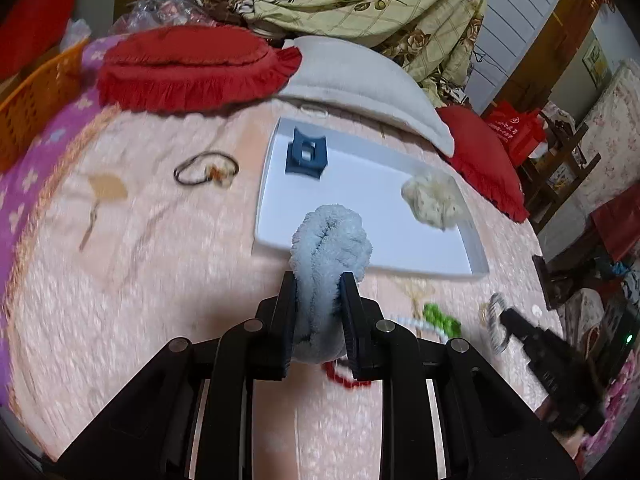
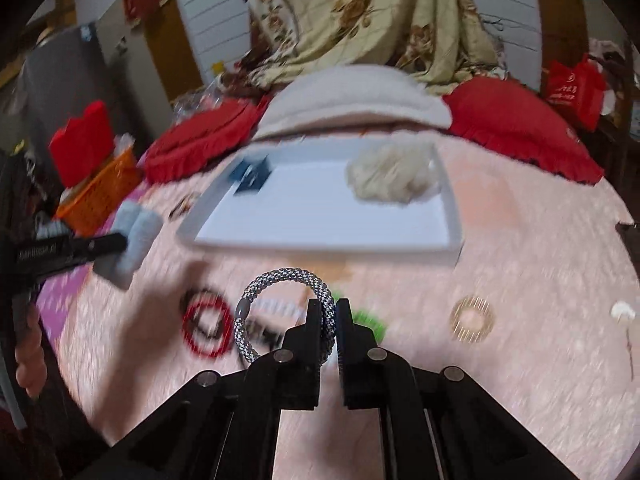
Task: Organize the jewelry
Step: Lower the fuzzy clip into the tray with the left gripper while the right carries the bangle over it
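Transport is the step in hand: both grippers carry an item above the pink bedspread [image 1: 140,280] toward the white tray [image 1: 360,184]. The left gripper [image 1: 319,300] is clenched on a fluffy pale-blue scrunchie [image 1: 330,240], which bulges up between its fingers and hangs in front of the tray's near edge. The right gripper [image 2: 329,320] pinches a black-and-white woven bracelet [image 2: 280,280] by one side, so the loop stands out to the left of its jaws, short of the tray's near wall. Inside the tray already lie a dark blue ring box [image 1: 307,154], near the far left corner, and a cream scrunchie [image 1: 434,200], toward the right side. Loose pieces are left on the bedspread: a red beaded bracelet [image 2: 206,330], a green bead piece [image 2: 366,320], a gold disc [image 2: 472,319], a dark hair tie with a charm [image 1: 206,170] and a fan-shaped hairpin [image 1: 106,192]. The next move likely calls for each gripper to clear the tray's wall, settle over a bare patch of the white floor apart from the box and cream scrunchie, then release; motion blur hides finer detail.
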`<state>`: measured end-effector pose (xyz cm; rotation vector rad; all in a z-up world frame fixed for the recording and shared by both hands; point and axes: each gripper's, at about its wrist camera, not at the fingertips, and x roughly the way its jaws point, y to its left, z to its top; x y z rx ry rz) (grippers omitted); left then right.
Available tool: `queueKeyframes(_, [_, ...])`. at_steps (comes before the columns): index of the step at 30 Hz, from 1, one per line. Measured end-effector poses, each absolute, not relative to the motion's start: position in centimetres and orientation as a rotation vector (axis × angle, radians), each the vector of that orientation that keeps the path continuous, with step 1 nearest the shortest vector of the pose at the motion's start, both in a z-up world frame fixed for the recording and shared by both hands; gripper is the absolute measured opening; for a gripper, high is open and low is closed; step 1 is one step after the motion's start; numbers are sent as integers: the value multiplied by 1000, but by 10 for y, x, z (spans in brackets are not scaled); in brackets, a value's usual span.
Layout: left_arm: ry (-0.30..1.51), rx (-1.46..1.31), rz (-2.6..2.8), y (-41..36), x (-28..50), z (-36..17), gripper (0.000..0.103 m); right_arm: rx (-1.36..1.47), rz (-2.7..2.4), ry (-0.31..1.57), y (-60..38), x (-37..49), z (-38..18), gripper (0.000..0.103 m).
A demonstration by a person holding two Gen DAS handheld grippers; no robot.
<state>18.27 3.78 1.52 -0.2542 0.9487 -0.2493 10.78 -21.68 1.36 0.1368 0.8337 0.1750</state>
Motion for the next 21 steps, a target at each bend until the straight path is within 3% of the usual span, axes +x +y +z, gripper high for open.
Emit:
queueKeyframes(5, [974,-192,-209,29,223,7,20,127,138,811,-227,149,23,6])
queueKeyframes(17, [1062,-160,-154,17,302,-40,20,140,53,948,-248,234,-32,6])
queueKeyframes(21, [1074,-200,-169,22,309,-49,24,165,43,961,-258,244,-37,7])
